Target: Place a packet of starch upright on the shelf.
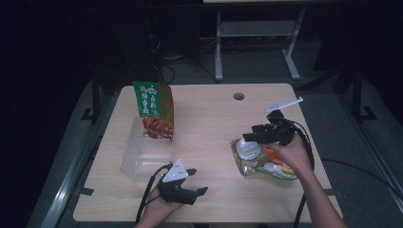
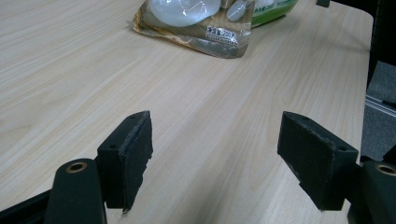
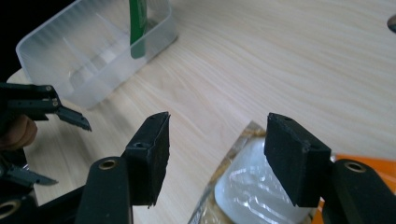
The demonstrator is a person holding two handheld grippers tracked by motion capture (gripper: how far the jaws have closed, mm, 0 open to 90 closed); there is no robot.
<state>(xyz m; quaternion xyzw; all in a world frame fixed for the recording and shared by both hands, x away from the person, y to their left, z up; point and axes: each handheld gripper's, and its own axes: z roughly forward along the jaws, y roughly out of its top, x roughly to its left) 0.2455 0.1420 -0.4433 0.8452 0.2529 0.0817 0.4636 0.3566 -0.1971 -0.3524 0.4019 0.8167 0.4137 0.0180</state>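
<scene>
Right gripper (image 3: 215, 156) (jaws apart) tilts over snack bag (image 3: 252, 191).

Crinkled clear-windowed snack bag (image 1: 259, 160) lies flat on table's right.

Surface (image 1: 209, 118): pale wood-grain top with rounded corners and a round cable hole (image 1: 239, 96) near the far edge, right of centre.

Lying directly on it:
- Clear plastic container (image 1: 142, 154), rectangular, open-topped, at the left half. A green and orange snack bag (image 1: 154, 110) stands upright at its far end; the right gripper view shows the bag's lower edge inside the container wall.
- Flat food packet (image 1: 259, 159) with a brown edge, shiny clear window and orange and green print, at the right half, well apart from the container.
</scene>
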